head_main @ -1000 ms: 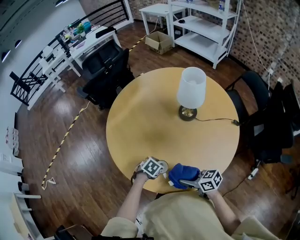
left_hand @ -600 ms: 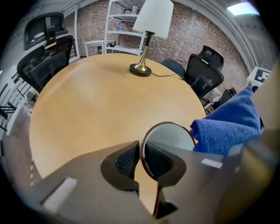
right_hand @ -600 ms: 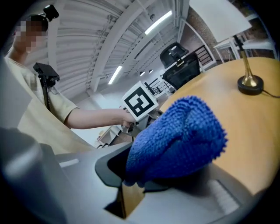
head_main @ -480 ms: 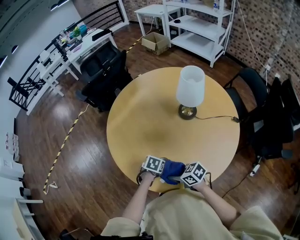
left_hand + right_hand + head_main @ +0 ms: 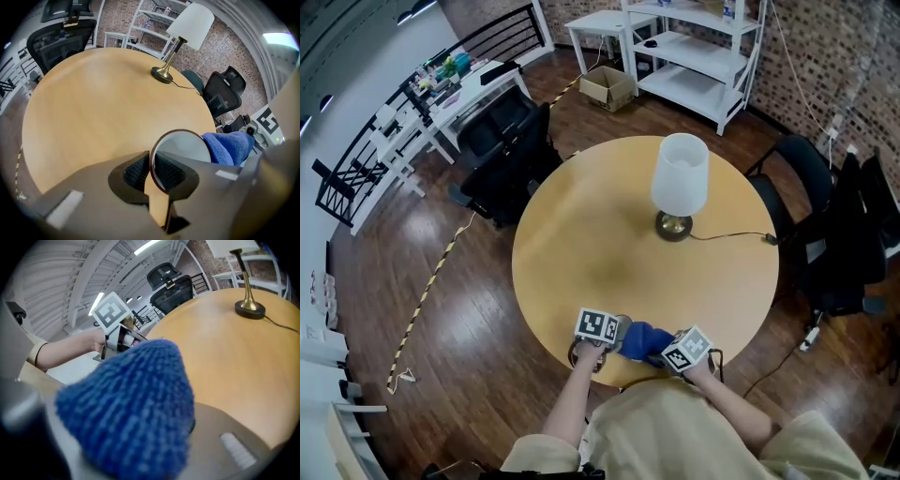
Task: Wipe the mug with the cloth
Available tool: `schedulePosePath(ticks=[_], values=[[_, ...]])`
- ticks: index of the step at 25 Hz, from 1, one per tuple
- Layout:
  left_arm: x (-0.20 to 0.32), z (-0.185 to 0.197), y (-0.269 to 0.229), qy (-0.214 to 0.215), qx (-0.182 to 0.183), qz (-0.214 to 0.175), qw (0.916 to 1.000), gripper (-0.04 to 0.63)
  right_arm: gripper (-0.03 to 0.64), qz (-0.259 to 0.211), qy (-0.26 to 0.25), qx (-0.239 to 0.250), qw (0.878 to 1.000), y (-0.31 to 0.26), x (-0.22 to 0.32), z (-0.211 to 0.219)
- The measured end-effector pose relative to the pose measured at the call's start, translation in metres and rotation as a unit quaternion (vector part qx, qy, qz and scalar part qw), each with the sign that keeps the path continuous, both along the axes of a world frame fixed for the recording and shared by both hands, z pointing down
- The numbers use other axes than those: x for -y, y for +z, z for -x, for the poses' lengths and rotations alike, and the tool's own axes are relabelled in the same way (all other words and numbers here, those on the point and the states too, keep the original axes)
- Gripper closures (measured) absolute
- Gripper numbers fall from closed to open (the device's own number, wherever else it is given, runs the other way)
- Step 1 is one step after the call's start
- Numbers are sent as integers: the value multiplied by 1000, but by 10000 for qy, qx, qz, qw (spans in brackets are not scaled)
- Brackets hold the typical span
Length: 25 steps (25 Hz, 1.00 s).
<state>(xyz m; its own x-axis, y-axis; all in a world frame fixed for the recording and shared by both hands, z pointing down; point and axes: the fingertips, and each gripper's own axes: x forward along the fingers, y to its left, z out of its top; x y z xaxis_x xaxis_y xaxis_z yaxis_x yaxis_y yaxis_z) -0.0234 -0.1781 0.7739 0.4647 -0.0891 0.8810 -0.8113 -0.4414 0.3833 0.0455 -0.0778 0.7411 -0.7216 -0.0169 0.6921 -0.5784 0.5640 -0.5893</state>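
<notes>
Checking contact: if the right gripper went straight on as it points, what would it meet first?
Likely the mug, clamped by the left gripper; the cloth held by the right gripper leads, though depth is unclear.

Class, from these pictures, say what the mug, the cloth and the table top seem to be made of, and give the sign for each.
The mug: probably glazed ceramic; smooth pale inside, thin dark rim.
The cloth: blue microfibre or chenille; soft knobbly pile.
The table top: light wood or wood-look laminate; even tan surface, soft sheen.
</notes>
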Motion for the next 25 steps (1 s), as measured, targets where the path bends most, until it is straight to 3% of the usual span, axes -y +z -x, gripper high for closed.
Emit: schedulePosePath(ticks=[14, 21, 25], values=[[-1, 6, 7, 129, -577, 235, 9980, 568, 558, 374, 543, -752, 9950, 45, 37, -14], [1, 4, 6, 314, -481, 135, 9983, 568, 558, 609, 683, -627, 9938, 59, 54, -7], [0, 3, 6, 298, -422, 121, 9986, 568, 560, 846, 1285, -215, 9879, 54, 67, -15]])
